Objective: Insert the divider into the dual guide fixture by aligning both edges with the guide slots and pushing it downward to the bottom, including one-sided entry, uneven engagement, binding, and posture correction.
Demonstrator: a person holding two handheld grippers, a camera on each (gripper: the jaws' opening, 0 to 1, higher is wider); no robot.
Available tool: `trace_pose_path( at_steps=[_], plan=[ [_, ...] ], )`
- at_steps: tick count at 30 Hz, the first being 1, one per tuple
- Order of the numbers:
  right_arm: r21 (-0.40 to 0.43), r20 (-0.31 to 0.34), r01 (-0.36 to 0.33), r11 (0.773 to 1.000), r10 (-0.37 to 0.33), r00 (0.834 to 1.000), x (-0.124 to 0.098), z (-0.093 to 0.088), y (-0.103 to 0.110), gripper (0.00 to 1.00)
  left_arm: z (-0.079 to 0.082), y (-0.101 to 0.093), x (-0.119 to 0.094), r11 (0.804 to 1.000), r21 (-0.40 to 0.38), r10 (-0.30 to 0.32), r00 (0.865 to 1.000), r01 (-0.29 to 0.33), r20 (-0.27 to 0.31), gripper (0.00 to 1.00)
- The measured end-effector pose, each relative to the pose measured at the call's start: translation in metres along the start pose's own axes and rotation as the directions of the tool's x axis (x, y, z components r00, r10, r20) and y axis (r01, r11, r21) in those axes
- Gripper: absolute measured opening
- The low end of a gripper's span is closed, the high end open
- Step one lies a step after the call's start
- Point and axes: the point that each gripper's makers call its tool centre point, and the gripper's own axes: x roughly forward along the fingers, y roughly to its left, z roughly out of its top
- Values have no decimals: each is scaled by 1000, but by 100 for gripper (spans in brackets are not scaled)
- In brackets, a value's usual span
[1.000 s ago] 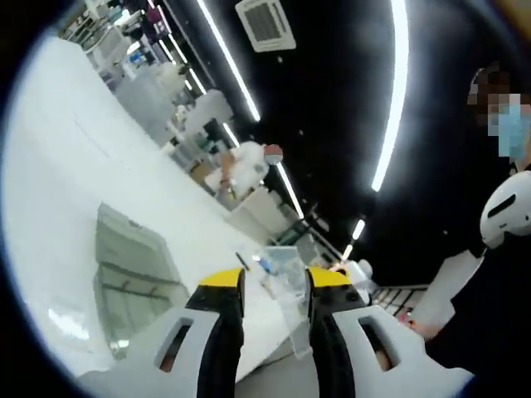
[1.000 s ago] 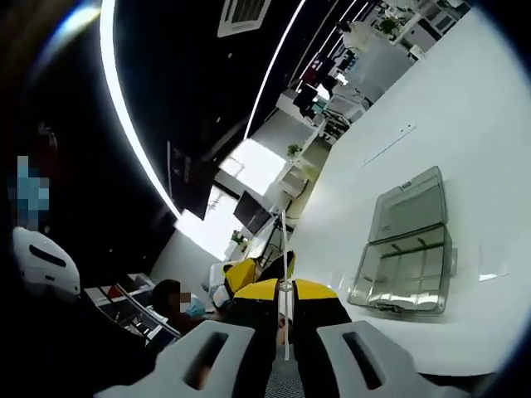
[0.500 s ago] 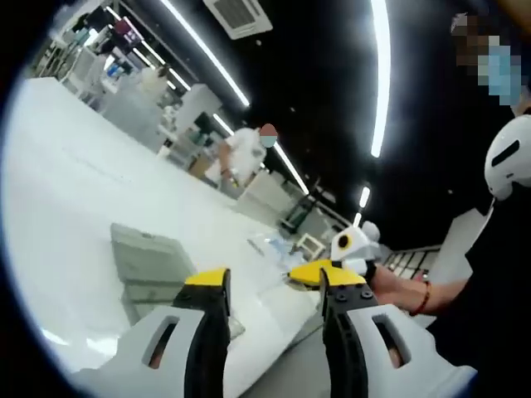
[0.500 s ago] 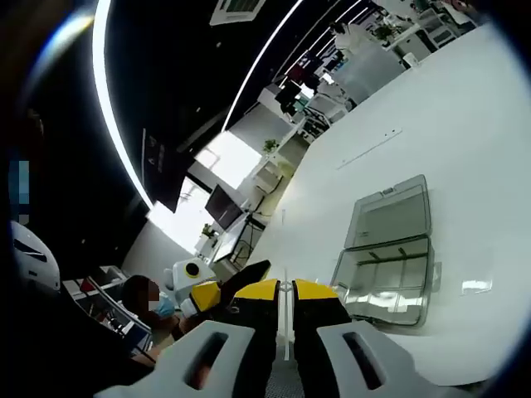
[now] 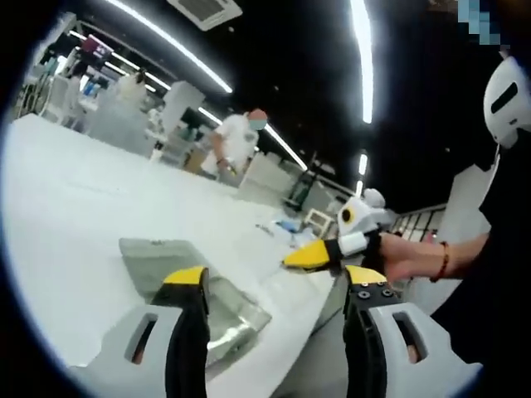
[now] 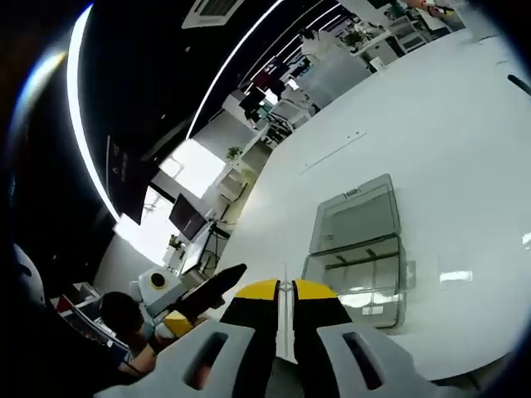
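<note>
Pinching thin clear divider edge-on, right gripper nearly closed; left gripper wide, empty.

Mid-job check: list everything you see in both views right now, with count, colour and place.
Clear plastic case: one, transparent grey, lid open, flat on the table ahead of the right claw.
Table: one, white, under the case.
Divider: one thin clear sheet, seen edge-on between the right claw's jaws.
Background person: one, white top, standing far beyond the table.
Left claw: yellow-tipped, jaws apart, nothing between them.
Right claw: yellow-tipped, jaws closed on the divider.
Person's hand: one, holding the right claw, red band at the wrist.
</note>
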Motion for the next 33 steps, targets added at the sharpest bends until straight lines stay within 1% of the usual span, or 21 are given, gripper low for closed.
trace_pose_path(
  at_steps=[3,9,12,17,18,19,23,25,27,30,33],
  plan=[
    [6,1,32,999,-32,999,3,1,-4,0,-4,3,0,1000,11,-6,1000,6,-26,66],
    [17,-14,92,996,-91,996,10,-1,-15,0,-9,5,1,999,29,-25,998,27,-49,69],
    [7,-35,130,991,-130,991,13,-5,-22,0,-12,5,2,999,33,-35,998,37,-59,70],
    [8,-52,159,987,-159,986,17,-5,-27,0,-19,6,5,998,41,-43,996,46,-75,73],
    [6,-56,180,984,-180,982,18,-4,-30,0,-22,8,7,998,36,-48,996,51,-81,73],
    [5,-60,181,983,-181,982,19,-4,-31,0,-23,8,7,998,32,-52,995,55,-86,74],
    [-17,-87,218,976,-219,972,21,-6,-36,0,-25,10,8,997,59,-50,994,56,-101,75],
    [-19,-86,230,973,-230,969,22,-5,-38,0,-25,12,9,996,71,-44,993,52,-105,78],
    [-40,-92,260,965,-262,961,21,-6,-41,0,-26,13,9,995,79,-45,993,54,-110,79],
    [-48,-104,284,958,-288,952,23,-6,-43,0,-30,15,9,994,89,-45,991,57,-129,82],
    [-75,-115,308,949,-315,942,25,-7,-47,0,-34,18,8,994,90,-47,989,61,-141,82]
  ],
)
